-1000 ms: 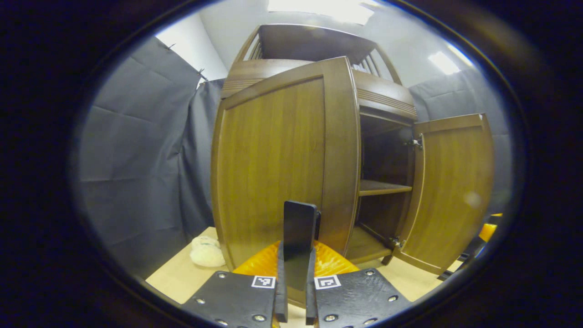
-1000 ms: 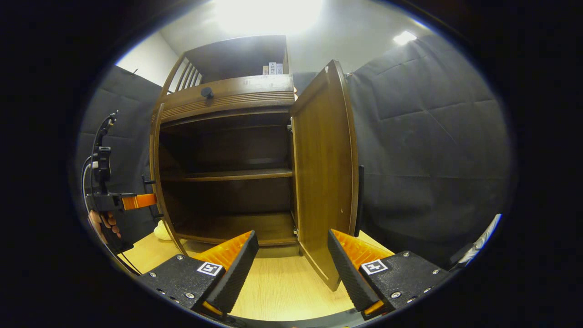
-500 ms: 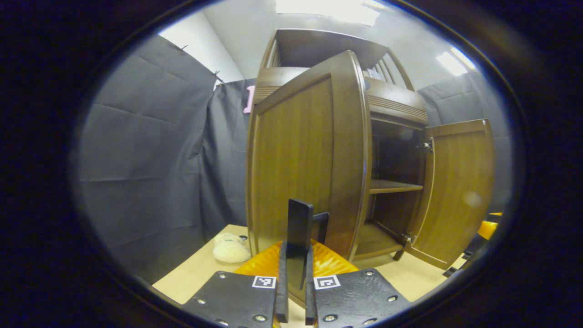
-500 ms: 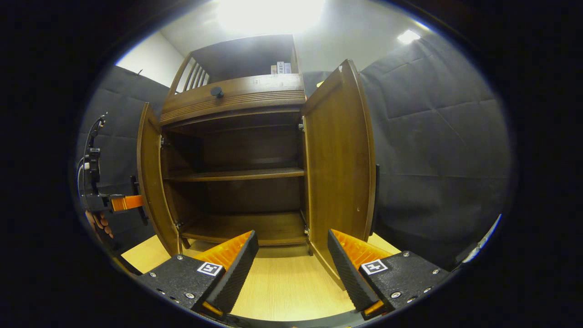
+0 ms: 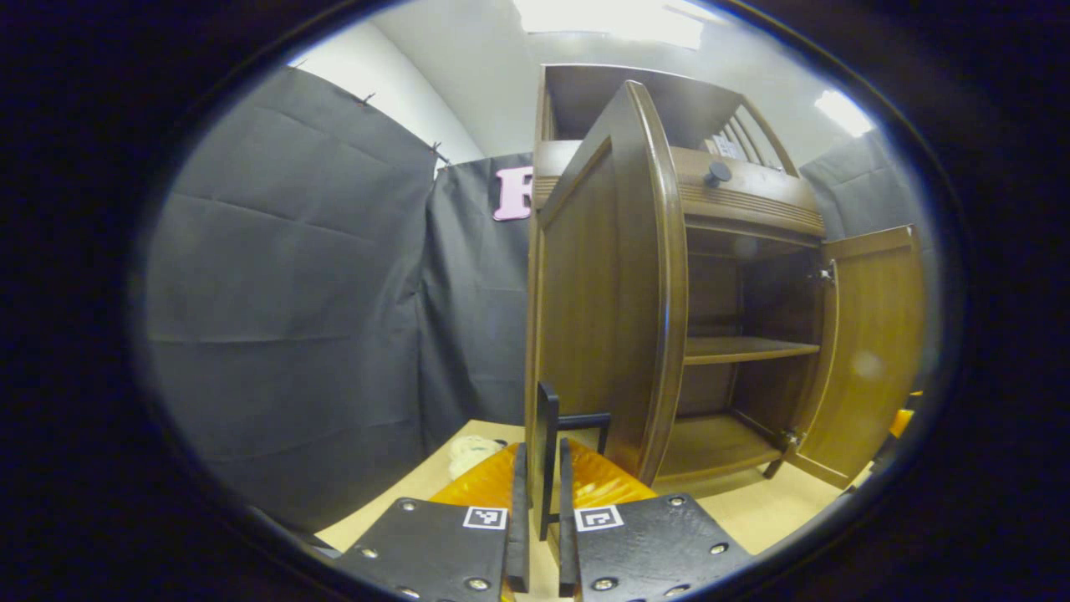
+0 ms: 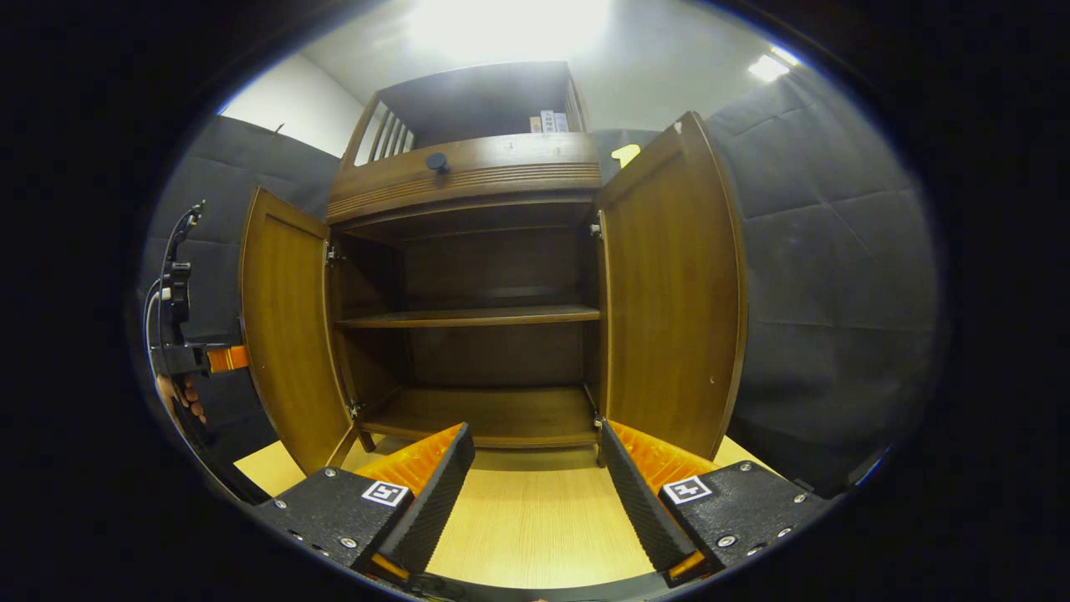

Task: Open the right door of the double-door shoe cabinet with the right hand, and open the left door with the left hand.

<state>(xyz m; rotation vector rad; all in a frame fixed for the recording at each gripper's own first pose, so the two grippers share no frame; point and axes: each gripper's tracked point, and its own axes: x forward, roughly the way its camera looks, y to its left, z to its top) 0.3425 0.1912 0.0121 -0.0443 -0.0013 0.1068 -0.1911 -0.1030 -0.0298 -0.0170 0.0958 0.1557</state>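
On the wooden floor, shoe cabinet (image 6: pixel 468 276), both doors swung open

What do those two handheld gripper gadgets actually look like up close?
Each gripper, left and right, has two black bolted plates, each carrying a small square black-and-white marker, with ribbed orange parts behind the fingers. Seen from the right gripper view, the left gripper has a black body with an orange section and thin cables looping above a hand.

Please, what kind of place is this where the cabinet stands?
It looks like a small recording booth, not a lived-in home. Dark cloth walls hang on all sides, a wooden shoe cabinet stands alone on a pale wooden floor, and plain ceiling lights shine above.
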